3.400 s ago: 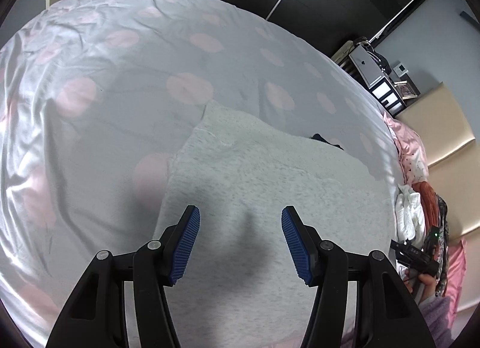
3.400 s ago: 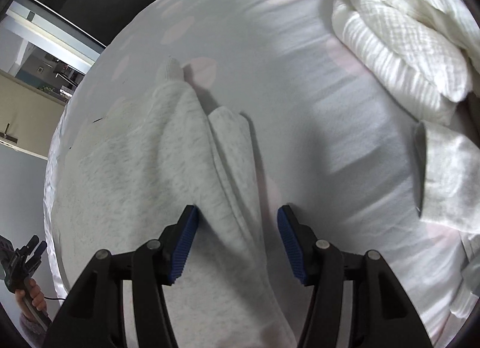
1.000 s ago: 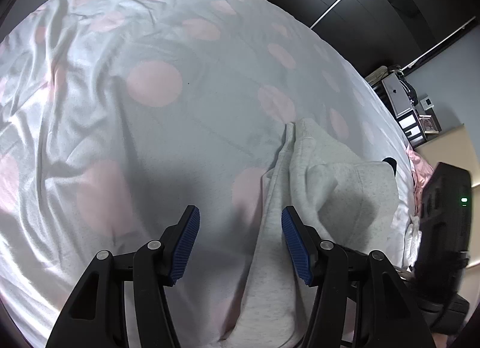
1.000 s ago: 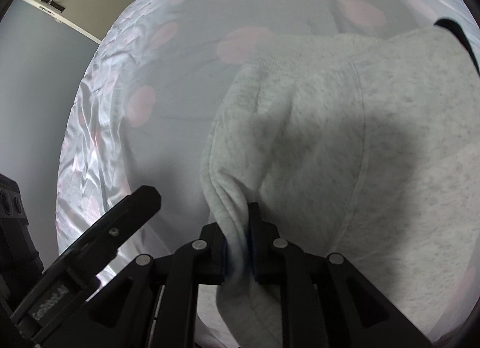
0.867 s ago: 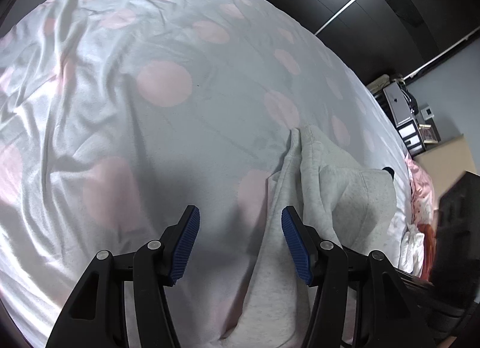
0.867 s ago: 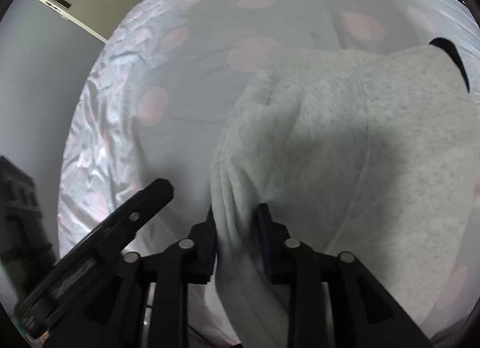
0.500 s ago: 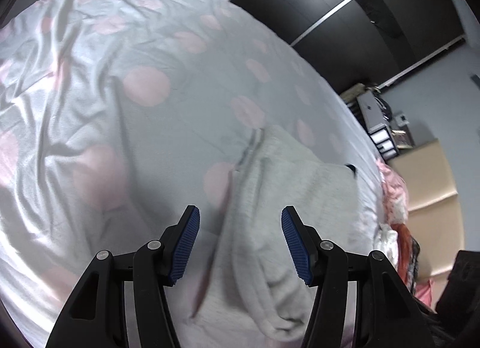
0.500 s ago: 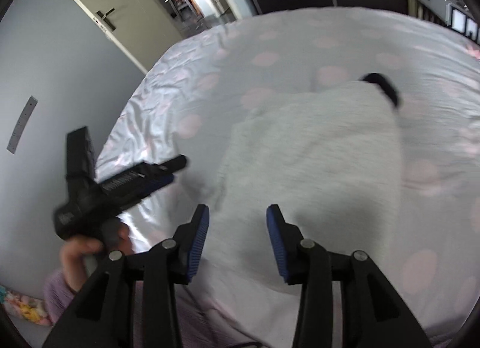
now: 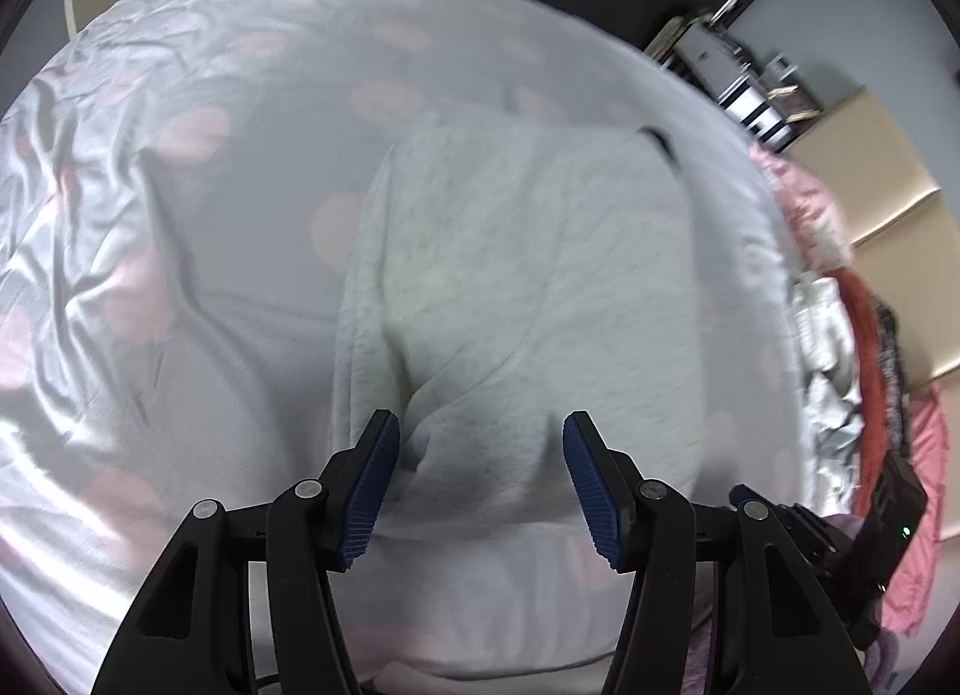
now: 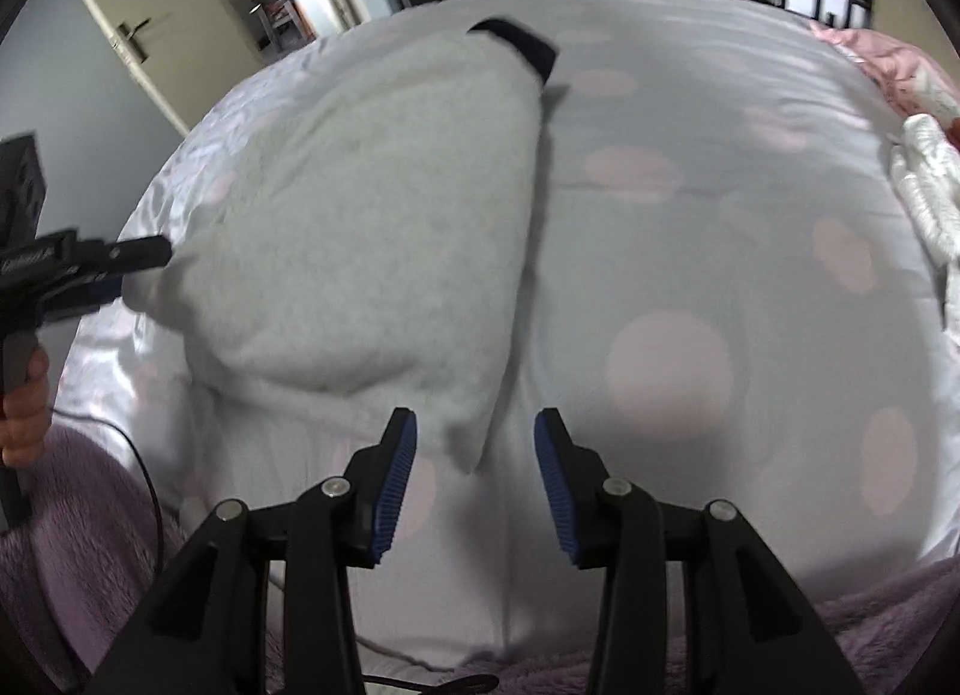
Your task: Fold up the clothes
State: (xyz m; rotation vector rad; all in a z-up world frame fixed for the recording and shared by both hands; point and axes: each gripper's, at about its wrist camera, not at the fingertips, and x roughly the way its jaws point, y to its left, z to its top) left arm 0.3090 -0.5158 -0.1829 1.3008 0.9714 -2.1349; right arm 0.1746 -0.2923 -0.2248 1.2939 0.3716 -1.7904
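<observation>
A folded light grey fleece garment [image 9: 516, 275] lies on the bed, with a dark neck label at its far corner [image 10: 516, 44]. My left gripper [image 9: 477, 467] is open, its blue pads either side of the garment's near edge, holding nothing. My right gripper [image 10: 471, 455] is open and empty, just above the garment's near right corner [image 10: 468, 431]. In the right wrist view the left gripper [image 10: 108, 269] shows at the left edge by the garment's left side, held by a hand.
The bed sheet [image 10: 720, 275] is pale grey with pink dots. White folded cloth [image 10: 927, 191] lies at the right side. A pile of pink, red and white fabric [image 9: 852, 323] sits at the bed's right. A dark wardrobe and shelf stand behind.
My right gripper let go of the grey garment's folded edge, opened and drew back. My left gripper moved right, over the garment's near edge. The garment now lies flatter.
</observation>
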